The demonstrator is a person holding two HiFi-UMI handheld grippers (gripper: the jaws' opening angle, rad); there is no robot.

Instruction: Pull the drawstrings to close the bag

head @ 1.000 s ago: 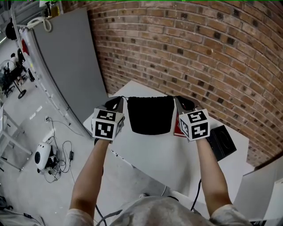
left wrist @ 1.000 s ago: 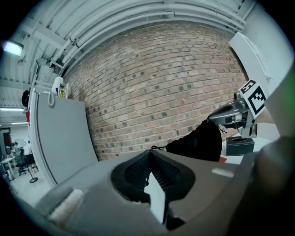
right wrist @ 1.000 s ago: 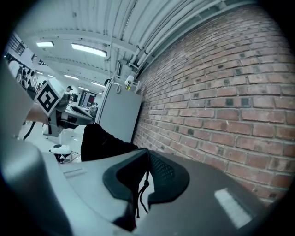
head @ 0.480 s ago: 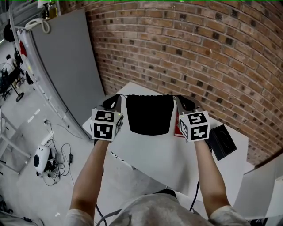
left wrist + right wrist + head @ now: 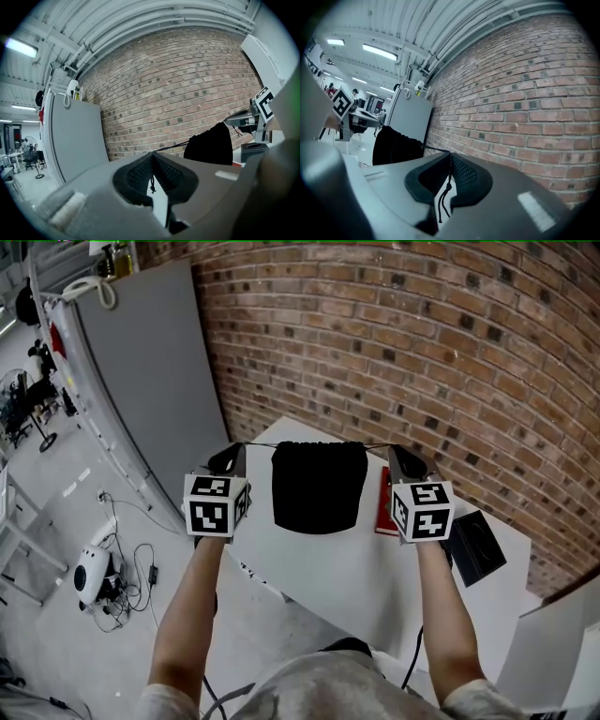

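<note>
A black drawstring bag lies on the white table, its gathered mouth toward the brick wall. My left gripper is shut on the left drawstring, which runs taut to the bag's top. My right gripper is shut on the right drawstring, also taut. In the left gripper view the knotted cord end hangs between the closed pads and the bag stands to the right. In the right gripper view the cord ends dangle from the closed jaws, with the bag at left.
A red flat object lies beside the bag under my right gripper. A black box sits further right. The brick wall runs just behind the table. A grey panel stands at left, and the table's left edge drops to the floor.
The two grippers have drawn apart, the left one moving further left. More cord shows on both sides and the bag's mouth has gathered narrower.
</note>
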